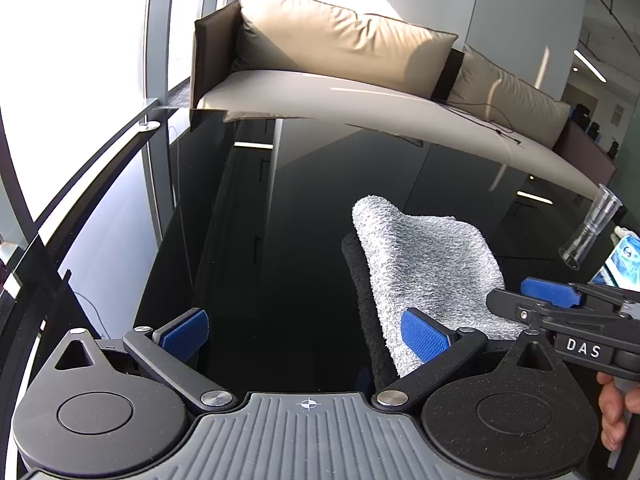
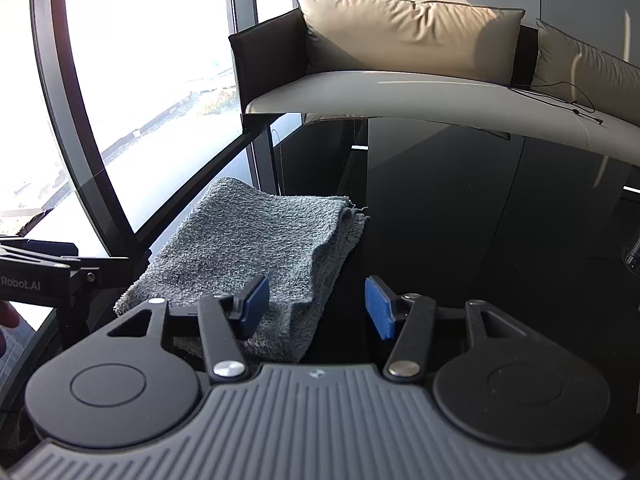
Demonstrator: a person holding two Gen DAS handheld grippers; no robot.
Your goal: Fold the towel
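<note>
Tall windows (image 2: 132,92) fill the left of the room, and a sofa (image 1: 332,92) with tan cushions (image 1: 344,40) sits behind a glossy black bench (image 1: 248,240) that mirrors the glass and ceiling lights. On the bench lies the grey towel (image 2: 256,248), folded into layers, with a rumpled upper layer and stacked edges showing along its right side in the right wrist view. The left hand-held gripper (image 1: 304,336) has its jaws spread wide with nothing between them; its right blue pad (image 1: 424,338) sits just in front of the towel's near edge (whether it touches the cloth is hard to tell). The right hand-held gripper (image 2: 316,308) stands partly open over the towel's near right corner; its left pad overlaps the cloth in view, its right pad hangs over bare bench, and nothing is clamped. A person's fingers (image 1: 614,412) wrap its handle. Near the right edge a clear plastic cup (image 1: 592,228) lies tilted beside a blue-and-white packet (image 1: 624,260).
</note>
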